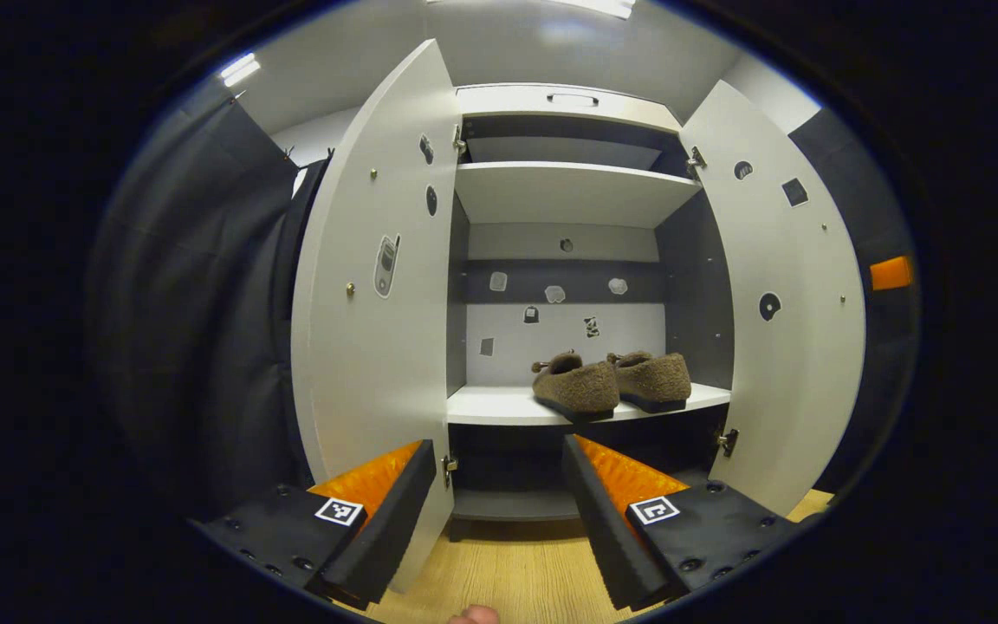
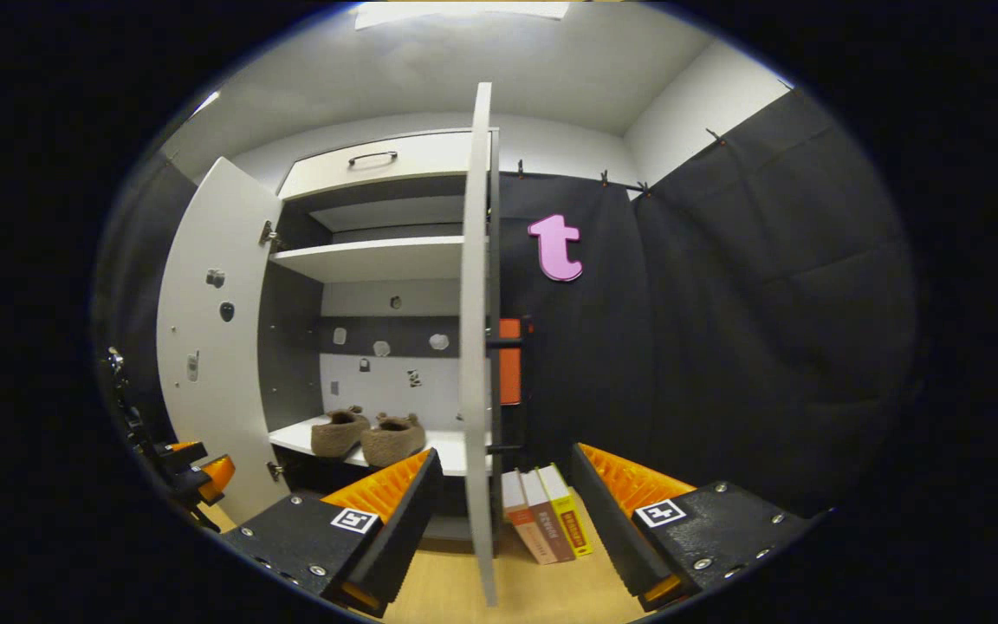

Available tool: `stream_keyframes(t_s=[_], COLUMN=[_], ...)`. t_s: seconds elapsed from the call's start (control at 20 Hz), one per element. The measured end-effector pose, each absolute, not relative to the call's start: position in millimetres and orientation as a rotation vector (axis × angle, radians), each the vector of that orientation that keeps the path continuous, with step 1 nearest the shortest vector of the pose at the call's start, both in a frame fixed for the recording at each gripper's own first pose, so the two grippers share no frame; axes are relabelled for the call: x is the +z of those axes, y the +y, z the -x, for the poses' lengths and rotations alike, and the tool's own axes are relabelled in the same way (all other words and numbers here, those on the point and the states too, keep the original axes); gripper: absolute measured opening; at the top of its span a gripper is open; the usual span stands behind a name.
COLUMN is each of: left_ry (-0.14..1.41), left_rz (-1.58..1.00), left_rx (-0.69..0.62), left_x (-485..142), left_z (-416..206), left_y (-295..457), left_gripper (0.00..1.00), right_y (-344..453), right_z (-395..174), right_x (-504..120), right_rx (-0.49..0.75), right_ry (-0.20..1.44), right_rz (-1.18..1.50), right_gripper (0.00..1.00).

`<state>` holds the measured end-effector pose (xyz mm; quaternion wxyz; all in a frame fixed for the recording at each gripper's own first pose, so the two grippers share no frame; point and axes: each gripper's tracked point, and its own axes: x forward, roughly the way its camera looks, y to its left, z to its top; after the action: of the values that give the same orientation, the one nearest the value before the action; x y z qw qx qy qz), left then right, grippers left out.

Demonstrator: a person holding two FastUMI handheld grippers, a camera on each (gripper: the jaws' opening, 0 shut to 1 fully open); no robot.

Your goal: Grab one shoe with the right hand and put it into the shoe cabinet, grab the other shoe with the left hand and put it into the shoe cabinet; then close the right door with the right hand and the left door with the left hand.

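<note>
Two brown fuzzy shoes [image 1: 575,386] [image 1: 653,379] sit side by side on the lower shelf [image 1: 499,406] of the white shoe cabinet; in the right gripper view they show as shoes [image 2: 340,432] [image 2: 392,439] too. Both doors stand open: the left door [image 1: 373,303] and the right door [image 1: 780,303]. My left gripper [image 1: 499,507] is open and empty, in front of the cabinet below the shelf. My right gripper [image 2: 503,511] is open, with the right door's edge [image 2: 477,347] standing between its fingers, not pinched. The left gripper [image 2: 196,472] shows at the far left of the right gripper view.
Three books [image 2: 544,513] lean upright on the wooden floor [image 1: 508,576] just right of the cabinet. Black cloth walls [image 2: 724,329] close in both sides. An upper shelf [image 1: 564,191] and a top drawer with a handle [image 1: 573,100] sit above.
</note>
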<state>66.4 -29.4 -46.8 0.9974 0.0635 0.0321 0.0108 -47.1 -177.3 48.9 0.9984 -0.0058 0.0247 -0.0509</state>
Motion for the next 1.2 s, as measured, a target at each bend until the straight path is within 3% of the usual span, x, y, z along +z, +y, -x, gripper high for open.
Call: stream_keyframes(t_s=[0.2, 0.45, 0.8, 0.85, 0.9, 1.2], left_ry=[0.083, 0.092, 0.094, 0.092, 0.090, 0.099], left_rz=[-0.117, -0.116, -0.091, -0.091, -0.090, -0.063], left_rx=[-0.001, -0.002, 0.006, 0.005, 0.003, -0.002], left_x=[-52, -56, -57, -56, -55, -59], left_z=[-68, -68, -68, -69, -69, -69], left_y=[-36, -39, -39, -39, -40, -41], left_gripper=[0.96, 0.96, 0.96, 0.96, 0.96, 0.94], right_y=[-224, -244, -232, -231, -228, -206], right_z=[25, -9, -28, -28, -29, -24], right_x=[82, 82, 76, 77, 76, 75], right_rx=[-0.178, -0.186, -0.148, -0.145, -0.139, -0.101], right_ry=[0.023, 0.021, 0.008, 0.002, 0.002, -0.006], right_rz=[0.061, 0.070, 0.039, 0.021, 0.009, 0.020], right_gripper=[0.92, 0.92, 0.91, 0.84, 0.91, 0.88])
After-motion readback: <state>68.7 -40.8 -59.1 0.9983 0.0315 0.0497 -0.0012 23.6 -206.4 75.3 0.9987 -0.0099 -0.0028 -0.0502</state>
